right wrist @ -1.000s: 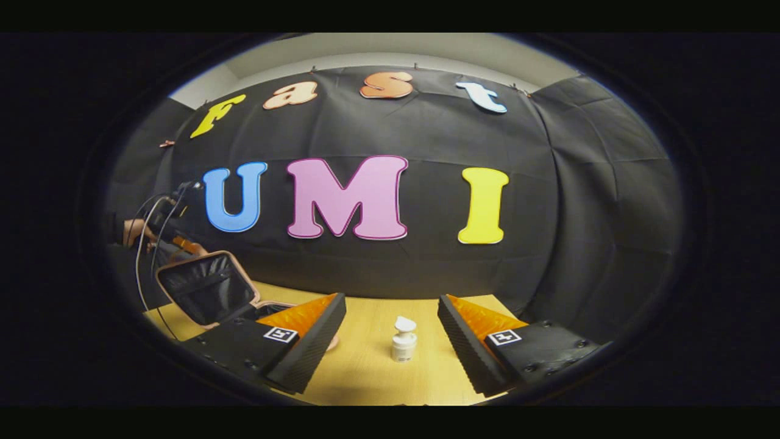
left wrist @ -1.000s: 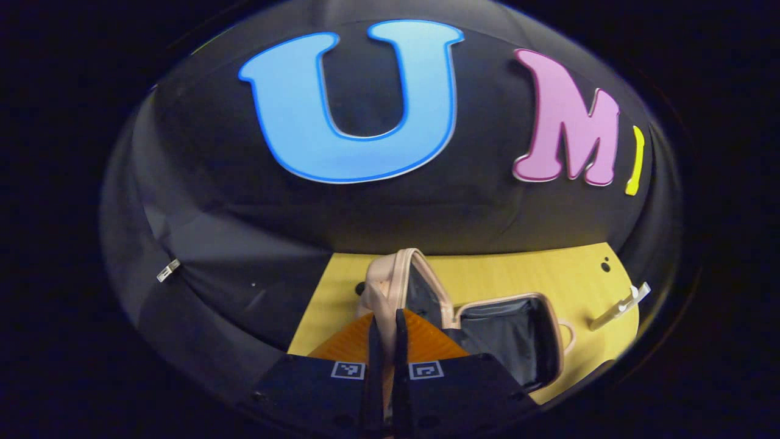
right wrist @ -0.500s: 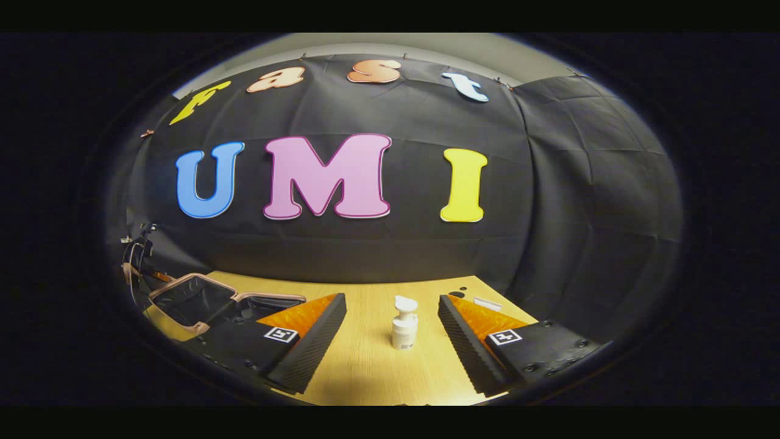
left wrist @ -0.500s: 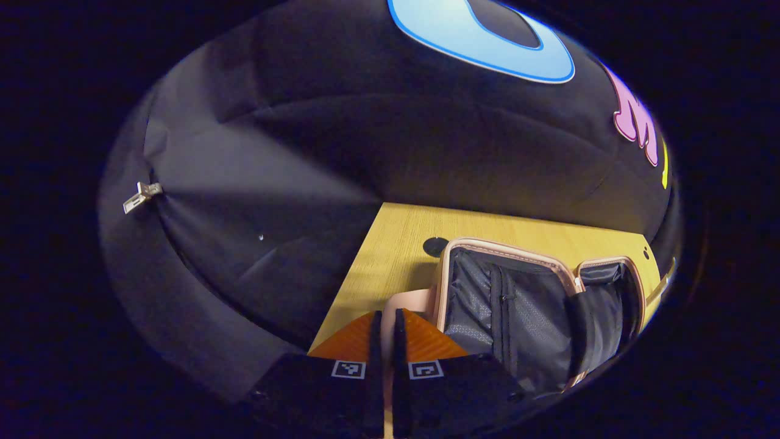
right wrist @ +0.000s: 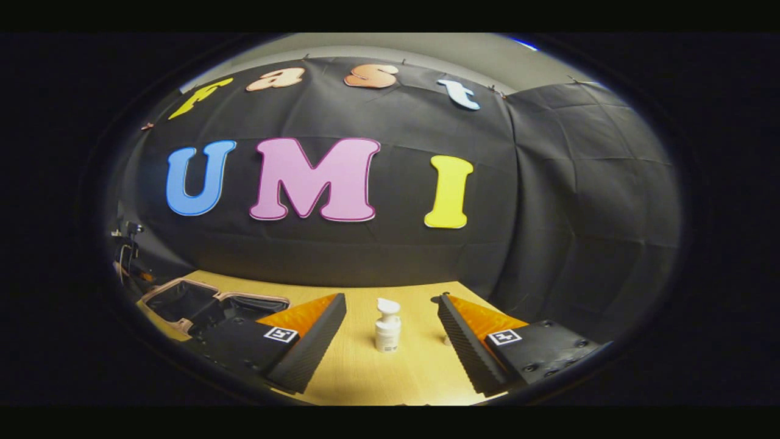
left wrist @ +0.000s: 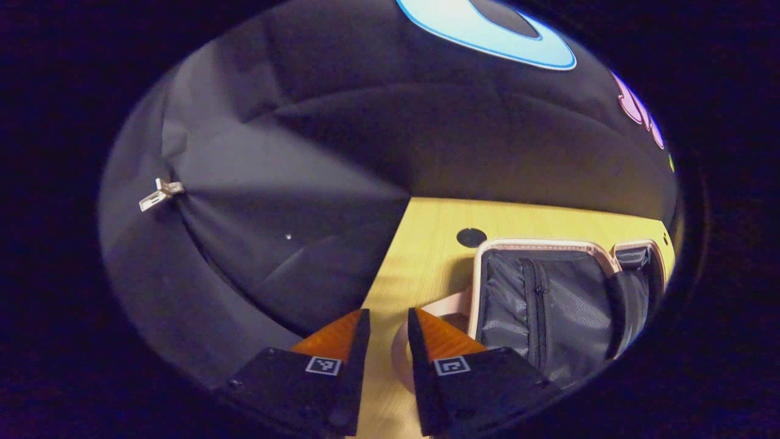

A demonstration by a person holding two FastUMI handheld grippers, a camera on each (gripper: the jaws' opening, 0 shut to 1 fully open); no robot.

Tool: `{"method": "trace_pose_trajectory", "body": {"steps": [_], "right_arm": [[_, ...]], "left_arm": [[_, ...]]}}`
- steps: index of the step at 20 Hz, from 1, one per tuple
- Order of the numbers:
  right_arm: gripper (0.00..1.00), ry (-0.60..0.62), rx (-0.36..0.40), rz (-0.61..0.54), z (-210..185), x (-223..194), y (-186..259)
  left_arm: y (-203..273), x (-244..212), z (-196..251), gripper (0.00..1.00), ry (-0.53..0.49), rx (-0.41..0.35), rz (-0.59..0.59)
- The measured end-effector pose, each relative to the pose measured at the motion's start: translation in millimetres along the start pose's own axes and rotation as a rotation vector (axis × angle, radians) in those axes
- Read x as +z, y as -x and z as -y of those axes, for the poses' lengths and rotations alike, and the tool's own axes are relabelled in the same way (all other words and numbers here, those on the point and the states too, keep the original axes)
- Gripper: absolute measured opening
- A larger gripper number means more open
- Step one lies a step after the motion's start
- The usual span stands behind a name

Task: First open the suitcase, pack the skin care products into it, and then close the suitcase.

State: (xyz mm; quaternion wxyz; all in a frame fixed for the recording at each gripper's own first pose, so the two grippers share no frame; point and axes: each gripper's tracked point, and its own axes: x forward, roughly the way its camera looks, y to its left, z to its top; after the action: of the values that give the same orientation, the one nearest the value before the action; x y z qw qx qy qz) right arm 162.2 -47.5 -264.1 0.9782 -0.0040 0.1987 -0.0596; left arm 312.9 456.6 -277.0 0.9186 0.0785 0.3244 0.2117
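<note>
The pink suitcase (left wrist: 548,292) lies flat and open on the yellow table (left wrist: 420,244), its dark lining facing up. My left gripper (left wrist: 388,316) is open with a narrow gap and hovers over the table just left of the case. The pink handle loop (left wrist: 399,347) lies beside its right finger. In the right gripper view, a white pump bottle (right wrist: 387,326) stands upright on the table, farther off and between the widely spread fingers of my open right gripper (right wrist: 390,302). The open suitcase (right wrist: 183,299) sits at the far left of that view.
A round black hole (left wrist: 471,237) marks the tabletop behind the suitcase. The table's left edge (left wrist: 381,268) runs close beside my left gripper, with black cloth beyond it. A metal clip (left wrist: 159,195) hangs on the cloth.
My left gripper has opened and let go of the suitcase lid's handle. The lid has swung from upright down to flat. The right gripper view has shifted slightly.
</note>
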Motion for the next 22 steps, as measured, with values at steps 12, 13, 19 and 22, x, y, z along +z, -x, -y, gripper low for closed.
{"method": "trace_pose_trajectory", "body": {"steps": [12,13,19,22], "right_arm": [[0.96,-0.036,-0.026,-0.065,79,-26,-24],[0.96,-0.033,-0.033,-0.073,86,-31,-27],[0.97,-0.009,-0.067,-0.102,128,-57,-42],[0.97,-0.011,-0.082,-0.117,145,-73,-41]], "left_arm": [[252,-26,346,0.96,0.03,-0.41,0.267],[259,-34,382,0.96,0.022,-0.452,0.263],[291,-77,577,0.97,-0.102,-0.73,0.244],[293,-90,652,0.96,-0.139,-0.824,0.242]]}}
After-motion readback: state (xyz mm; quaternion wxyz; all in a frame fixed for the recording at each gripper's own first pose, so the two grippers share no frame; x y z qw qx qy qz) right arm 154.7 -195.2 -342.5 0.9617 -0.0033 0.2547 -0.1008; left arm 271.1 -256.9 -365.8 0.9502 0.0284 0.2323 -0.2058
